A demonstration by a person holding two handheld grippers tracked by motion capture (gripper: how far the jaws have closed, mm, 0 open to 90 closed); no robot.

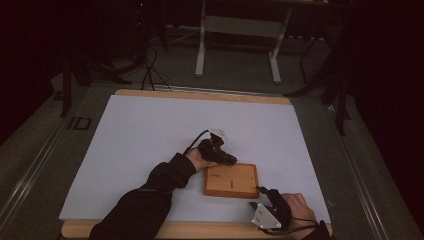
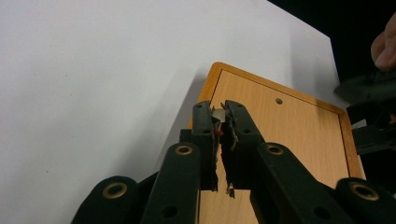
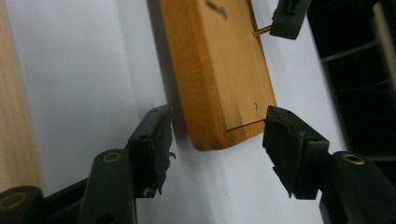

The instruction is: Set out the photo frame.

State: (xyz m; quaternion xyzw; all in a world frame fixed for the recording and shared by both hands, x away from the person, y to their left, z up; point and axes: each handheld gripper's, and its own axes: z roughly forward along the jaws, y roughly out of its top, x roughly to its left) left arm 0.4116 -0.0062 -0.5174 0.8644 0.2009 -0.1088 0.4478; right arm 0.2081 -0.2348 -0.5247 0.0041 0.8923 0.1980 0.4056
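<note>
A flat wooden board (image 1: 231,181) with a raised rim lies on the white sheet (image 1: 150,130) near the front. My left gripper (image 1: 231,160) reaches over the board's far left corner. In the left gripper view its jaws (image 2: 218,116) are shut on a small pin whose pale end shows between the tips. The right gripper view shows that brass pin (image 3: 260,31) sticking out of the left gripper's tip over the board (image 3: 219,70). My right gripper (image 1: 261,192) sits at the board's near right corner. Its jaws (image 3: 218,128) stand open on either side of that corner, pads apart from the wood.
The white sheet covers a wooden table whose edge (image 1: 200,95) shows at the back and front. Beyond it on the dark floor stand a white desk frame (image 1: 237,45) and loose cables (image 1: 150,70). A person's sleeve (image 1: 145,200) crosses the front left.
</note>
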